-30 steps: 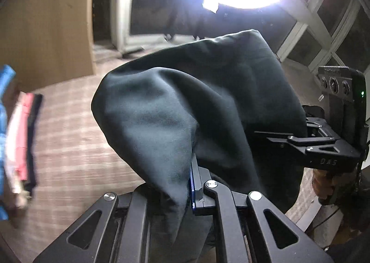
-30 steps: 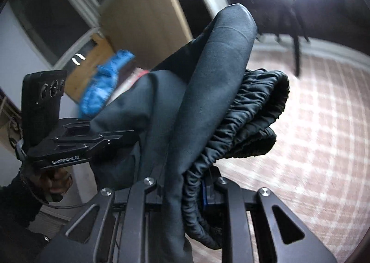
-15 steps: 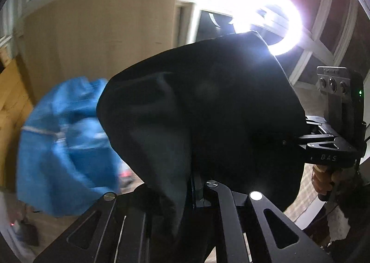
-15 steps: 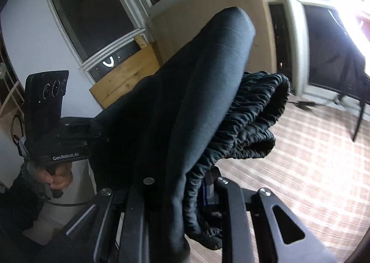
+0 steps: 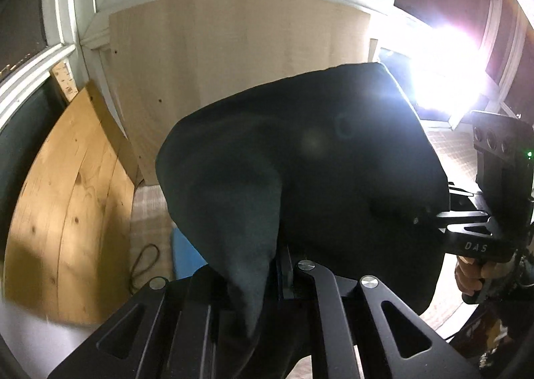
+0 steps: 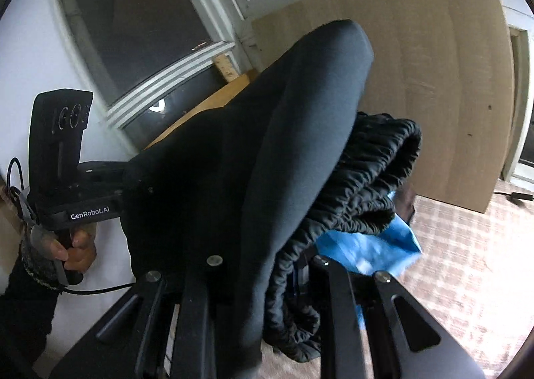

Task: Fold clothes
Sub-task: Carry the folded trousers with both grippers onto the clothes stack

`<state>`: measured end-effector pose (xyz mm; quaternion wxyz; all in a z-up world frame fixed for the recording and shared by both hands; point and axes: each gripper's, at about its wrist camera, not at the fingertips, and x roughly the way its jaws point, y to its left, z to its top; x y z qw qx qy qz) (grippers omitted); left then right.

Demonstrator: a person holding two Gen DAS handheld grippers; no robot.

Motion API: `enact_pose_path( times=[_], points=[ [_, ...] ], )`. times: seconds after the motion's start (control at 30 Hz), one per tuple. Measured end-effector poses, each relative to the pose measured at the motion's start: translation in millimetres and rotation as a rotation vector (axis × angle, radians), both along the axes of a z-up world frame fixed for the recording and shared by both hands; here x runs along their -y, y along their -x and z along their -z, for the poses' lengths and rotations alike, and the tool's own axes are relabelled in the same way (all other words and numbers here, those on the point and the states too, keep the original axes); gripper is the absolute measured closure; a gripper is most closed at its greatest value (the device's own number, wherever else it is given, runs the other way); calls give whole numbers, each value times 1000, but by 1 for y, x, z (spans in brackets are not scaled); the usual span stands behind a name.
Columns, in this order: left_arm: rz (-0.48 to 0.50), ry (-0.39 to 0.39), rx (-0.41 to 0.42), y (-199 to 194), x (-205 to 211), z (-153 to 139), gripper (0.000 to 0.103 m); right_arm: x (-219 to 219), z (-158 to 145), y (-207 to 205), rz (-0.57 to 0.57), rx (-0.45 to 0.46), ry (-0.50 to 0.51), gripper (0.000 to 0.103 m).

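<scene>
Held aloft: dark garment [image 5: 300, 178] bunched between left gripper [image 5: 277, 265] and right gripper [image 6: 290, 275], both pinching its folds.

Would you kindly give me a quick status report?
Both hand-held grippers, left and right, shut on dark trousers. Trousers bunched, held aloft. Blue garment beyond.

Domestic room: white-framed windows [image 5: 83, 12], plywood boards [image 5: 66, 212] leaning on the wall, checked floor covering [image 6: 467, 262].
</scene>
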<state>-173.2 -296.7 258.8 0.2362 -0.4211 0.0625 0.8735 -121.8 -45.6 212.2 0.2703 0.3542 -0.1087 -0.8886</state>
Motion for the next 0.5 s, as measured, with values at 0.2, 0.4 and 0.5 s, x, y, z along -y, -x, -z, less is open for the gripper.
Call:
enact_pose_path(
  times=[0.2,0.4,0.5],
  points=[
    [70,-29,51,41,-17,30,93,9,18,46,53,45,-34,85],
    [32,56,185,64,-10,90,57,-5,71,88,96,215,-88,74],
    [8,-3,212,67,11,91,53,-27,77,96,130,292,-19,58]
  ],
)
